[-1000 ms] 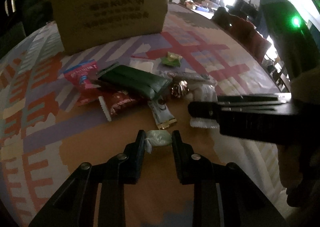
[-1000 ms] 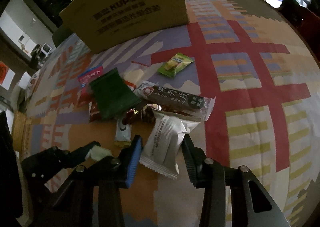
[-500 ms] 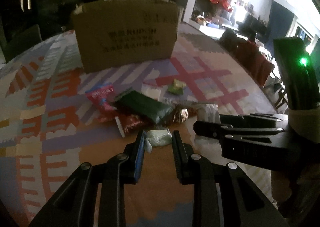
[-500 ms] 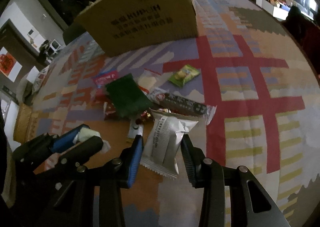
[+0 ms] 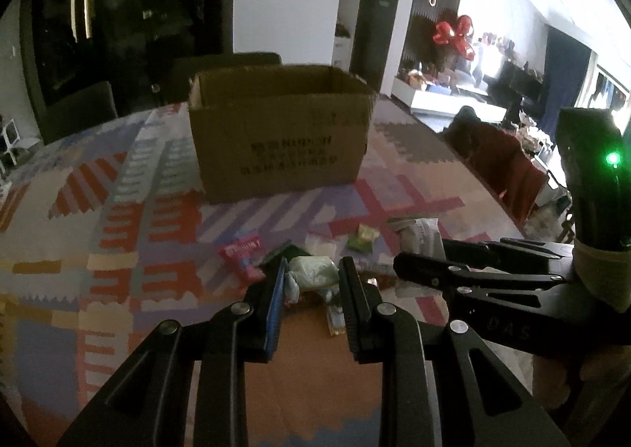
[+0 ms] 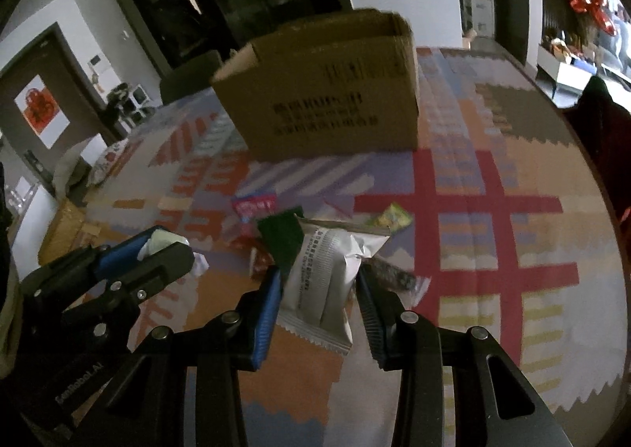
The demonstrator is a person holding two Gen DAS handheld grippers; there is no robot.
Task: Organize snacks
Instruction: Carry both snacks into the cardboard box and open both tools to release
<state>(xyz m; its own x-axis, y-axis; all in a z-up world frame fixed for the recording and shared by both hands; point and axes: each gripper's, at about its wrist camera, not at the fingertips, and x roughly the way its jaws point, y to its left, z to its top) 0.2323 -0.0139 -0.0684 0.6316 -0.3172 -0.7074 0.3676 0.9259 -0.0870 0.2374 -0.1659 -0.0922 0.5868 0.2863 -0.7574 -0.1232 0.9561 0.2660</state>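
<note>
Both grippers are loaded, carry step in hand: the left gripper point(image 5: 311, 281) pinches a small pale-green wrapped snack point(image 5: 313, 272) between its pads, the right gripper point(image 6: 319, 289) pinches a silver-white crimped foil snack packet point(image 6: 329, 277) by its sides, and both snacks are clear of the patterned tablecloth point(image 6: 493, 210). The open brown cardboard box point(image 6: 331, 92) sits upright farther back on the table, well apart from both grippers. The remaining pile lies below and between: a dark green flat packet point(image 6: 282, 240), a red-pink packet point(image 5: 242, 256), a small yellow-green sachet point(image 6: 394, 218). Next move, as I judge it: carry both forward over the box rim, high enough to clear the near wall, then let go inside.
</note>
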